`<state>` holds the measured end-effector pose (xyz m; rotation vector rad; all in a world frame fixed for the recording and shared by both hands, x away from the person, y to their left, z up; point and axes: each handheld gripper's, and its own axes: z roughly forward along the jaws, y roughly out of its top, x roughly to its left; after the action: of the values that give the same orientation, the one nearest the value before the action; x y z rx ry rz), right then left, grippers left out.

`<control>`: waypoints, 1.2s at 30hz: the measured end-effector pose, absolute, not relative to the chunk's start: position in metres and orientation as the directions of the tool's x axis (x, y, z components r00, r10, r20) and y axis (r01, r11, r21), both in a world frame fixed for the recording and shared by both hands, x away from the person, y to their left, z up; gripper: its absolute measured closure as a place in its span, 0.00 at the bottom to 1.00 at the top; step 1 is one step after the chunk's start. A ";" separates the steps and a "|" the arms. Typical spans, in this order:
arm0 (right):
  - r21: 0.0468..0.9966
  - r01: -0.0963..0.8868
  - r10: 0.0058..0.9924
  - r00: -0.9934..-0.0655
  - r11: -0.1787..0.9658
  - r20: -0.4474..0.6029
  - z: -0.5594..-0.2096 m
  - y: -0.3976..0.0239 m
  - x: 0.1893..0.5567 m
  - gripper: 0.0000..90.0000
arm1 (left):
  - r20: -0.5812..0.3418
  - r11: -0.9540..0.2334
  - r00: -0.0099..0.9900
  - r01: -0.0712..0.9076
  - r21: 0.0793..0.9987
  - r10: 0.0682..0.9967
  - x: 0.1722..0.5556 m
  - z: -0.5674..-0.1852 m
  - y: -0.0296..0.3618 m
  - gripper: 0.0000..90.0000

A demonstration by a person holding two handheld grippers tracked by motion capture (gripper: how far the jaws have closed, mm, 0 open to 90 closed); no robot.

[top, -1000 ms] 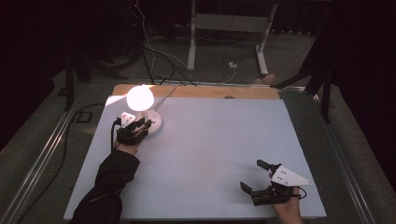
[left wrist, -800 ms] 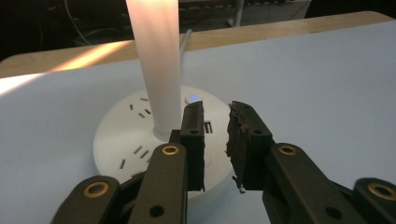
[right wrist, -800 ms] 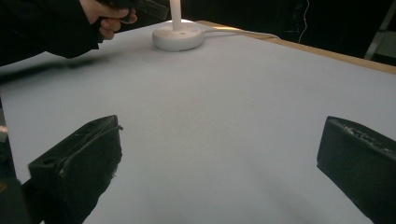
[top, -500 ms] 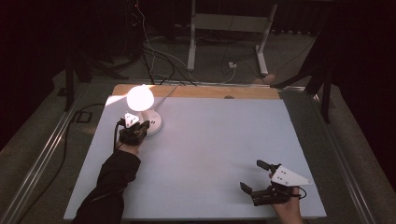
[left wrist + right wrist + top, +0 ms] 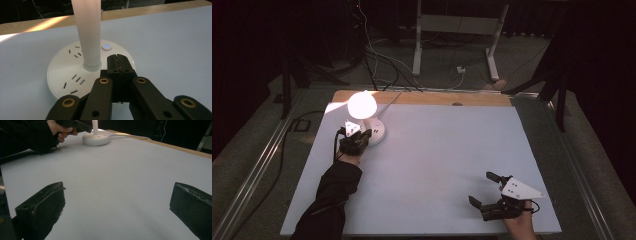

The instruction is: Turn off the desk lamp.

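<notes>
At the near right corner of the white table (image 5: 447,165), the right gripper (image 5: 484,192) rests with its jaws spread wide and nothing between them; in the right gripper view only bare tabletop lies ahead of it. Far across on the left, the left gripper (image 5: 362,137) has its jaws pressed together, empty, with the tips poised over the round white lamp base (image 5: 75,72), just beside the upright stem (image 5: 89,32) and just short of the small button with a blue light (image 5: 106,47). The lamp's globe (image 5: 362,104) glows brightly at the far left of the table, and its cord (image 5: 392,97) runs off the far edge. The likely aim is a press on that button, and the risk sits there: closed tips coming down off-centre could miss it and land on the base's socket slots (image 5: 77,79), or push the light base so it slides or tips the stem. A sideways nudge against the stem might rock the globe, and dragging the base would tug the cord.
</notes>
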<state>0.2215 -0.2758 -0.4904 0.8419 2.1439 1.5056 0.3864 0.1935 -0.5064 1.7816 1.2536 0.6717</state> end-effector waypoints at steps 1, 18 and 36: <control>0.937 0.251 0.667 -0.745 0.244 0.026 -0.490 -0.276 0.221 0.00 | -0.038 -0.152 0.356 0.490 0.858 0.934 0.387 -0.507 0.194 1.00; 0.938 0.250 0.666 -0.745 0.242 0.027 -0.490 -0.277 0.221 0.00 | -0.029 -0.178 0.363 0.525 0.832 0.931 0.392 -0.515 0.190 1.00; 0.936 0.252 0.665 -0.747 0.248 0.025 -0.491 -0.275 0.222 0.00 | 0.059 -0.248 0.360 0.505 0.827 0.931 0.391 -0.516 0.186 1.00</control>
<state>0.2217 -0.2754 -0.4907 0.8394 2.1493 1.5025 0.3911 0.1860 -0.5157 1.8869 1.2502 0.7338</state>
